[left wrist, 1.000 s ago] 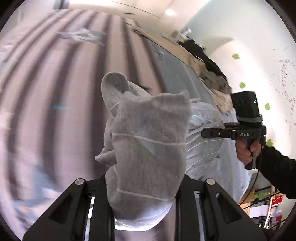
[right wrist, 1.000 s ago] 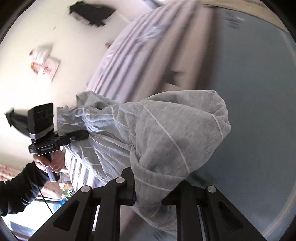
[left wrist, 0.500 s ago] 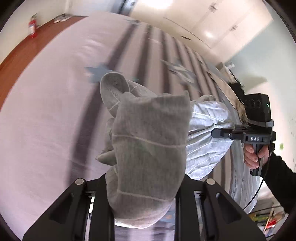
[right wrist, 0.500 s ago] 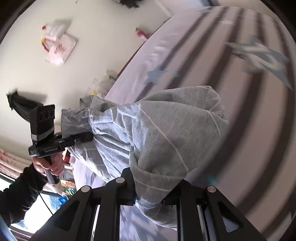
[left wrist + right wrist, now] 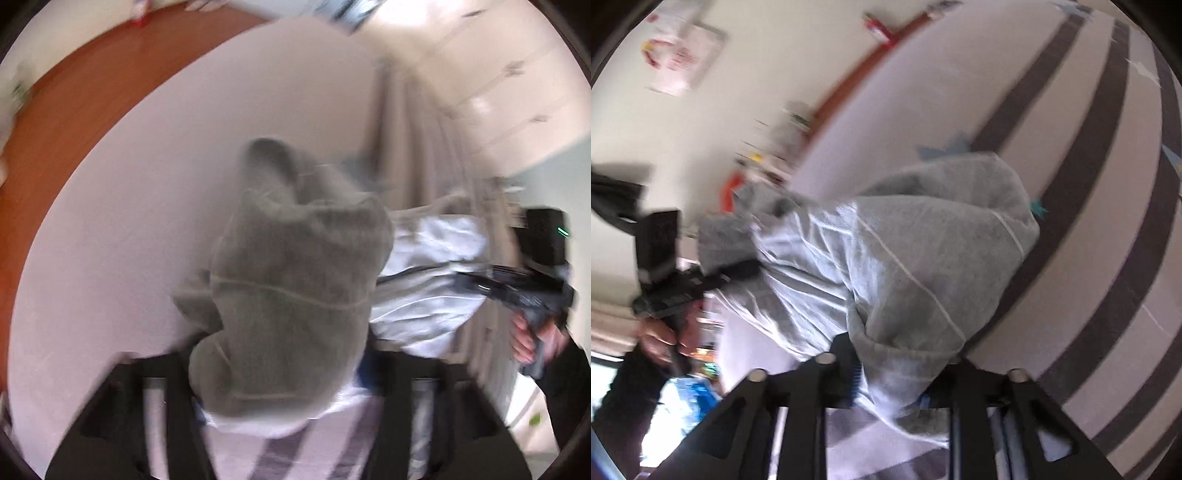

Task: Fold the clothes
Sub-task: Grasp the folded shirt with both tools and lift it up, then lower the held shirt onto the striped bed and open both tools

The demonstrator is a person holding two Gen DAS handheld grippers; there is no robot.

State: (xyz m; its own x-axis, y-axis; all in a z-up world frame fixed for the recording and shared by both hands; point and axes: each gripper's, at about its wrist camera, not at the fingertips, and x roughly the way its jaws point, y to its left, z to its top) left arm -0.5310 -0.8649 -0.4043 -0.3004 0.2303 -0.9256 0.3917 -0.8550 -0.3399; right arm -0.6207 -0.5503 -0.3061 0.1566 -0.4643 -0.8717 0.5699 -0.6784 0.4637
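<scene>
A grey garment with thin white stripes hangs bunched between my two grippers above the bed. The left gripper has its jaws opening, wide apart, with the bundle still lying loosely between the fingers. In the right wrist view the same garment is caught between the fingers of my right gripper, whose jaws are opening too, though the cloth still looks pinched. Each view shows the other gripper at the garment's far end: the right one, the left one. Both views are blurred.
Below lies a pale bed sheet with dark stripes. A red-brown floor strip runs beyond its edge. White cupboards stand at the far right. A person's hand in a dark sleeve holds the right gripper.
Both grippers have swept across the bed with the garment, from the striped part to the plain pale part near the floor edge. The left gripper's fingers have spread apart.
</scene>
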